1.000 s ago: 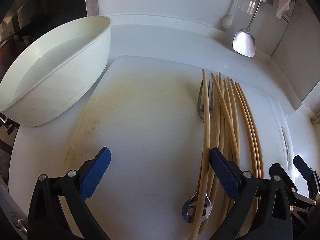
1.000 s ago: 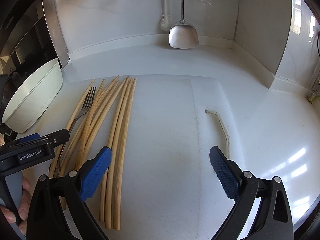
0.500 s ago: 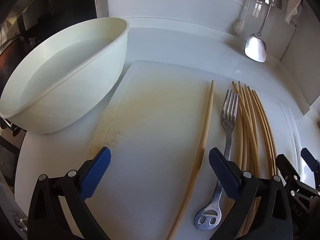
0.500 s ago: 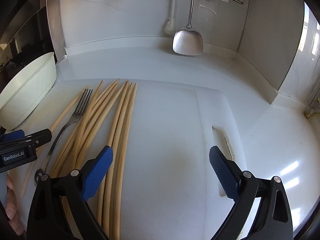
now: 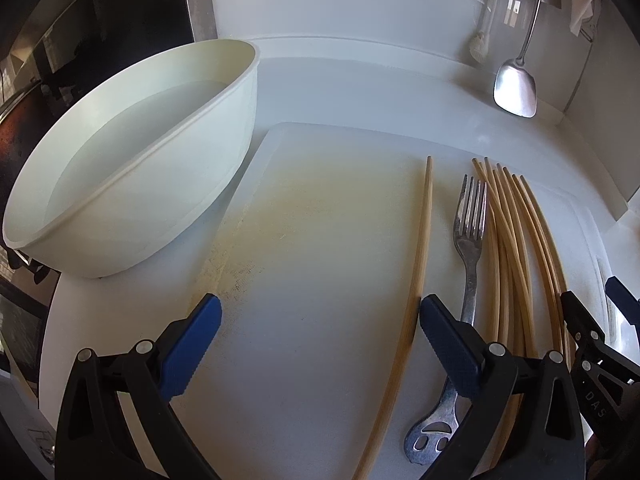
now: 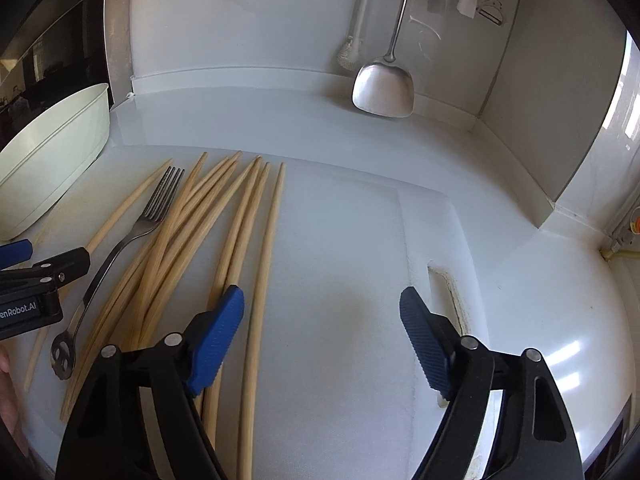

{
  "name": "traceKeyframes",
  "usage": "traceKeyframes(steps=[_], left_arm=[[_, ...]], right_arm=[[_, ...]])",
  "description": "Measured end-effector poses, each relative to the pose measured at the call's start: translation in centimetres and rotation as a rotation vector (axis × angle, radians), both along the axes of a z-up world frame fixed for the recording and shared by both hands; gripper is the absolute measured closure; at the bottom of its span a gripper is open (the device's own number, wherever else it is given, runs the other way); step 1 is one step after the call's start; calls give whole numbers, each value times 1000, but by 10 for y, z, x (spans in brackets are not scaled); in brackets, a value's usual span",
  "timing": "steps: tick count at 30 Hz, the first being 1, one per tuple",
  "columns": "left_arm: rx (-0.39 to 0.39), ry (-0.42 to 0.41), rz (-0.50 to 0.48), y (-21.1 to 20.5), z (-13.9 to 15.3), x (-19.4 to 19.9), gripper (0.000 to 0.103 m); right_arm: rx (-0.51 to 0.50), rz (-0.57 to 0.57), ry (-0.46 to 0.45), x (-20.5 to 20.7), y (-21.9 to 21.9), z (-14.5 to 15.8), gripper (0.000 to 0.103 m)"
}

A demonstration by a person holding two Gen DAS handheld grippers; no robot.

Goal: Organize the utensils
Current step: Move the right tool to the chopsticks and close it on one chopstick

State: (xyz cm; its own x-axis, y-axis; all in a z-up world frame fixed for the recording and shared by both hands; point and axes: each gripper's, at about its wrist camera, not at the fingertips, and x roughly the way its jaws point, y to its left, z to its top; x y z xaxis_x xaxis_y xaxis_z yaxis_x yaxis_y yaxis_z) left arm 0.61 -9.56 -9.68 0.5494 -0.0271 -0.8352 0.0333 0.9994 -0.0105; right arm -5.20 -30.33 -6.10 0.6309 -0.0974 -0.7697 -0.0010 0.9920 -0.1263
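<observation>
Several long bamboo chopsticks (image 6: 236,232) lie in a loose bundle on a white cutting board (image 6: 360,260). A metal fork (image 5: 470,240) lies left of the bundle, and one chopstick (image 5: 416,276) lies apart, left of the fork. My left gripper (image 5: 320,340) is open and empty above the board, its right finger (image 5: 448,344) between the lone chopstick and the fork. My right gripper (image 6: 320,336) is open and empty, its left finger (image 6: 216,340) over the right side of the bundle. The fork (image 6: 120,252) and bundle (image 5: 516,248) show in both views.
A large cream bowl (image 5: 132,164) stands at the board's left edge. A steel spatula (image 6: 384,88) and a brush (image 6: 352,52) hang on the back wall. A wall corner closes the counter at the right. The board has a handle slot (image 6: 444,284) near its right end.
One chopstick now lies apart to the left of the fork, which is uncovered. Both grippers have pulled back and tilted, staying open.
</observation>
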Motion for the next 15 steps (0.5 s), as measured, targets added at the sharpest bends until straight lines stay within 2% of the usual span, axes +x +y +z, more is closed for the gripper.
traceKeyframes(steps=[4, 7, 12, 15], left_arm=[[9, -29, -18, -3, 2, -1, 11], [-5, -42, -30, -5, 3, -4, 20], [-4, -56, -88, -15, 9, -8, 55], [2, -62, -119, -21, 10, -9, 66]], right_arm=[[21, 27, -5, 0, 2, -1, 40], [34, 43, -7, -2, 3, -1, 50], [52, 78, -3, -4, 8, -1, 66], [66, 78, 2, -2, 9, -2, 71]])
